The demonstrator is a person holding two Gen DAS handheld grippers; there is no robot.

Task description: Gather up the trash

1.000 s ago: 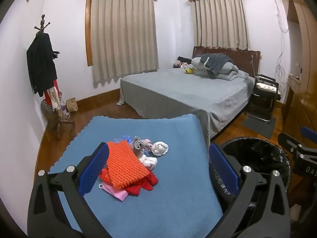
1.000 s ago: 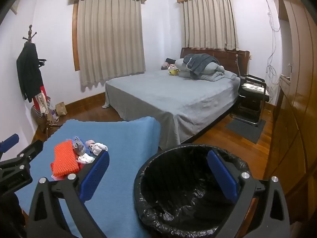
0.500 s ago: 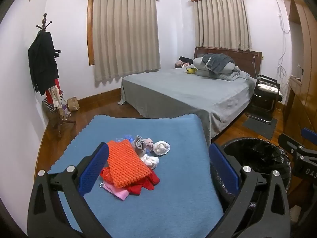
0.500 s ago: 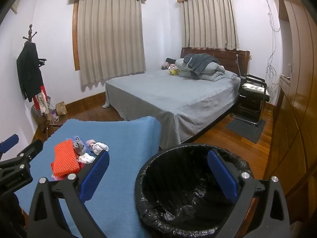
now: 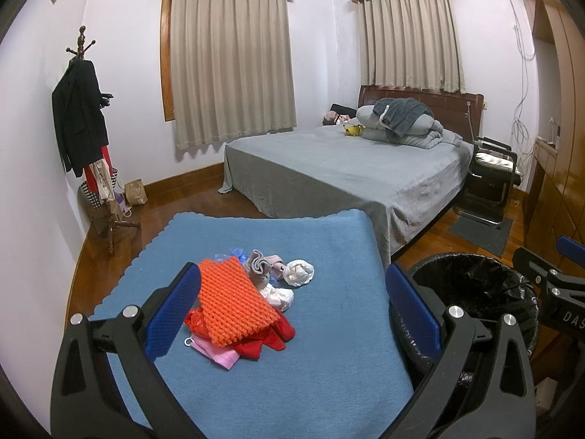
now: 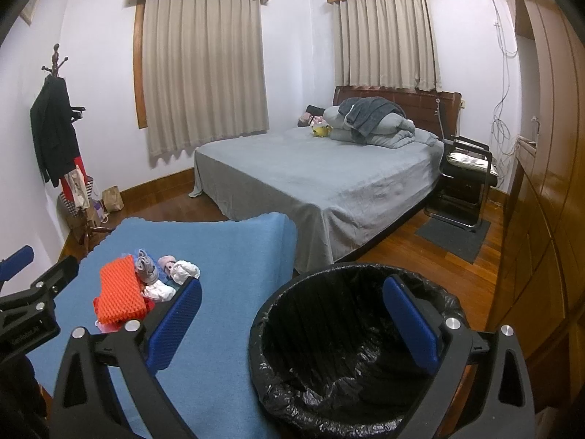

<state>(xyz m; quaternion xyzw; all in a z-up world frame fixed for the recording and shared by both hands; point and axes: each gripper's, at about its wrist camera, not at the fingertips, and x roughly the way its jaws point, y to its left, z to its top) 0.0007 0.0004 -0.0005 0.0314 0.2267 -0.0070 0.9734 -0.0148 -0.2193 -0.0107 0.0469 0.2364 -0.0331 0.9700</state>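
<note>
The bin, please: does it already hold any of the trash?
No, the bin shows only its black liner; the trash pile lies on the blue mat.

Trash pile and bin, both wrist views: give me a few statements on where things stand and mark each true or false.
1. The left tool is open and holds nothing. True.
2. The trash pile lies inside the bin. False: it sits on the blue cloth; nothing shows in the bin but its black liner.
3. An orange textured piece lies on top of the pile. True.
4. The right tool is clamped on a white crumpled wad. False: it is open and empty; the wad rests on the cloth.
5. The bin stands to the right of the cloth-covered surface. True.
</note>
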